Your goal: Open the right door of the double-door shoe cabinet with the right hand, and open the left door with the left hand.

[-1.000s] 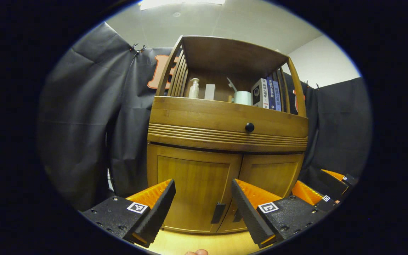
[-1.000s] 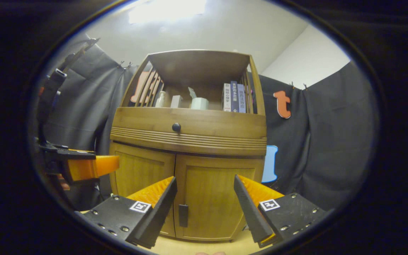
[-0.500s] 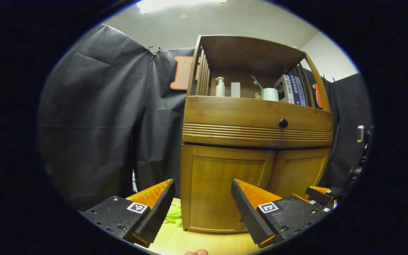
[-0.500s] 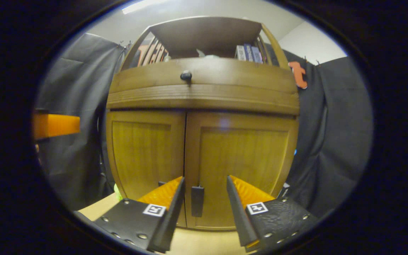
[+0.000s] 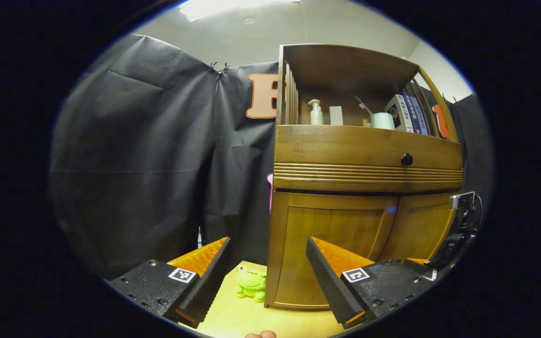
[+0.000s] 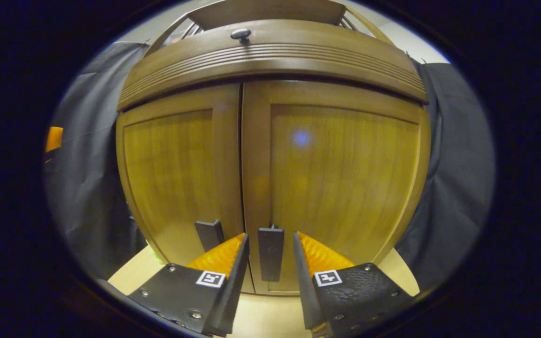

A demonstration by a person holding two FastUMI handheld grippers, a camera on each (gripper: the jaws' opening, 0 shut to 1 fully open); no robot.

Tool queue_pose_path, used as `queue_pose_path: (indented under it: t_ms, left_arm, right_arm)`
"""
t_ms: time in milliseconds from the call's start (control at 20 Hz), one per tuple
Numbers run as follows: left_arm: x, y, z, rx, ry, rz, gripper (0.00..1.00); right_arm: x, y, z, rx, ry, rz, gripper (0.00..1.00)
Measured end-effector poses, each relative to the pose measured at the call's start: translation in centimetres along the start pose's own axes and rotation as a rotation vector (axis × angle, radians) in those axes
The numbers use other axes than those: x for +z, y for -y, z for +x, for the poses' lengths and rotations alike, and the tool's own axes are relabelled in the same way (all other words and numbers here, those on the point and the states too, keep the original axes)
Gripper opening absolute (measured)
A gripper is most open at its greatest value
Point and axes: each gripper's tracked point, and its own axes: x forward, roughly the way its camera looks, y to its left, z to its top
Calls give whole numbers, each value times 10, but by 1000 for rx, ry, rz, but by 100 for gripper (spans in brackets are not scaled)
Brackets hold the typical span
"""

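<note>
While flanking handle, tool gapes.

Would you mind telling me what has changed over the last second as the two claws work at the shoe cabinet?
The right claw has closed in on the cabinet and narrowed, now straddling the right door's handle without clearly pinching it. The left claw has swung left, off the doors towards the cabinet's left corner, bringing a green toy into sight. Both doors remain closed, the left claw stays wide open, and the shelf items are unmoved.
</note>
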Motion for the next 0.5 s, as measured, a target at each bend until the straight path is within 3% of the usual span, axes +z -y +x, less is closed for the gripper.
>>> queue_pose_path:
  t_ms: [150,200,350,500]
  left_arm:
    - [-2,-9,2,21,-5,-1,95]
    - [-2,-10,3,24,-7,-1,95]
    - [-5,-9,4,21,-13,-5,95]
    - [-7,-8,3,7,-21,-10,95]
  right_arm:
    - [-7,1,13,-14,-29,10,54]
    - [-3,1,2,-17,-28,17,32]
    - [1,3,7,-36,-42,17,35]
    - [0,4,11,-75,-23,29,31]
